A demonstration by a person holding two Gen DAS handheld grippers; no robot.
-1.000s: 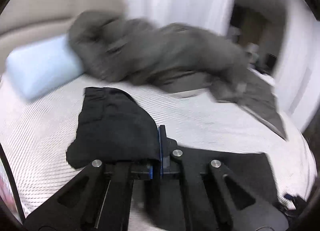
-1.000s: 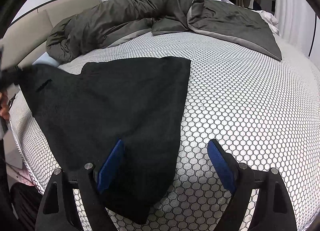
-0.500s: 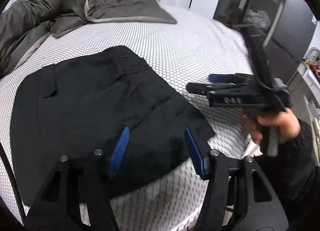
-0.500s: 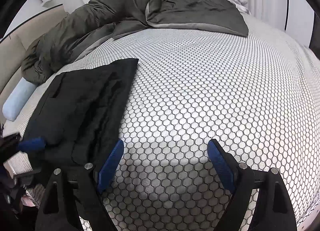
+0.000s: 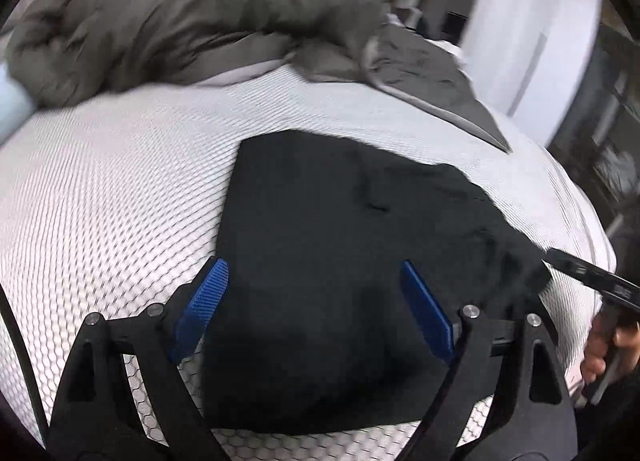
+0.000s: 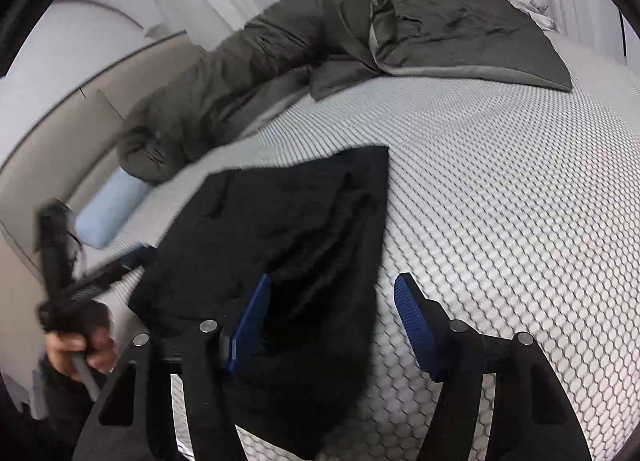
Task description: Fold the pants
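The black pants [image 5: 344, 261] lie folded into a compact dark slab on the bed [image 5: 100, 201], whose cover has a white honeycomb pattern; in the left wrist view they fill the centre and run toward 6 o'clock, while in the right wrist view the same pants [image 6: 280, 245] sit from the centre toward 7 o'clock. The left gripper [image 5: 316, 309] has just been opening and its blue pads stand wide apart over the cloth, pressing on nothing; the right gripper [image 6: 332, 321] has just been closing, yet its pads are still apart, the 9 o'clock pad over the pants' edge and the other over bare bed. Only the right wrist view shows the pale blue pillow [image 6: 110, 211] at 9 o'clock, the beige headboard [image 6: 60, 133] behind it, and the hand [image 6: 78, 345] gripping the left tool's handle at 8 o'clock; only the left wrist view shows the other hand [image 5: 608, 349] at 4 o'clock. The grey duvet [image 5: 192, 17] is heaped at 12 o'clock in both views, well apart from the pants.
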